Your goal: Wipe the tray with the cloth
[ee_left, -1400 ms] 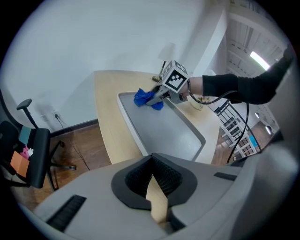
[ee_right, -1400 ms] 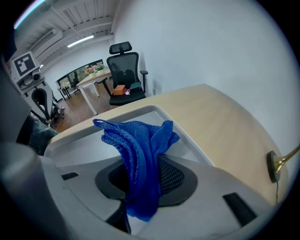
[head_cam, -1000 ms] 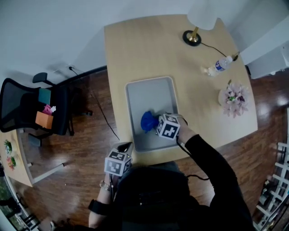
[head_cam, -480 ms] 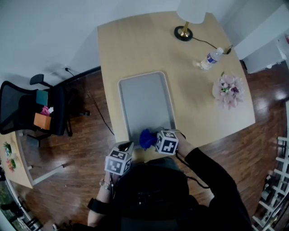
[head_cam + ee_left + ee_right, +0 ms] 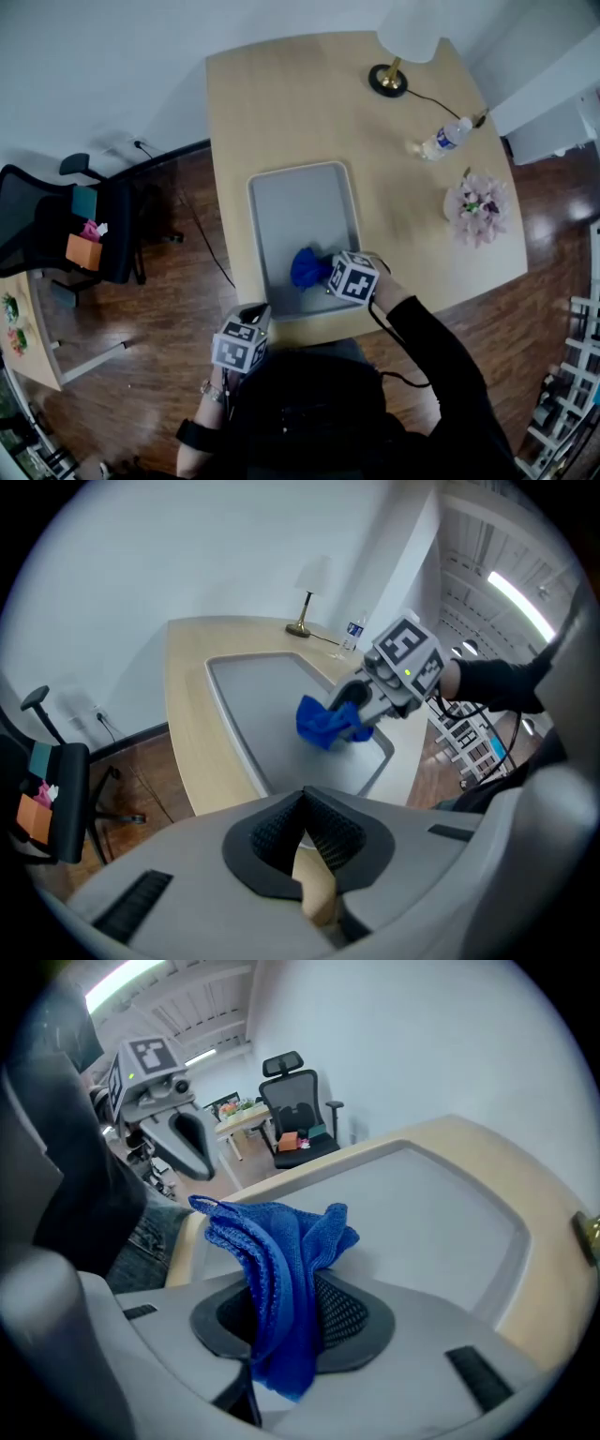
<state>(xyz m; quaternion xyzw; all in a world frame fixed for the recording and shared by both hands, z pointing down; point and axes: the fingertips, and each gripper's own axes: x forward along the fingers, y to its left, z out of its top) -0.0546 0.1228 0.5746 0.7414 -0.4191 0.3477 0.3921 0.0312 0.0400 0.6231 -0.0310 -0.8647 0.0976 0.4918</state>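
As cloth (image 5: 306,267) touches tray (image 5: 291,206), right rim (image 5: 358,216) near

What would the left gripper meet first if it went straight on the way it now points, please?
Probably the table at its near edge: wood shows just under the shut jaws of the left gripper, with the tray's near rim beyond. Depth is unclear, so it might hit that rim instead.

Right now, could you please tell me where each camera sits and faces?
Head view: from the head, steeply down onto the tray; shows left gripper, right gripper, a sleeve.
Left gripper view: on that gripper, along its shut jaws, across the tray toward the right gripper.
Right gripper view: on that gripper, along its jaws clamped on the cloth, toward the left gripper.
Shared: tray and cloth in all.
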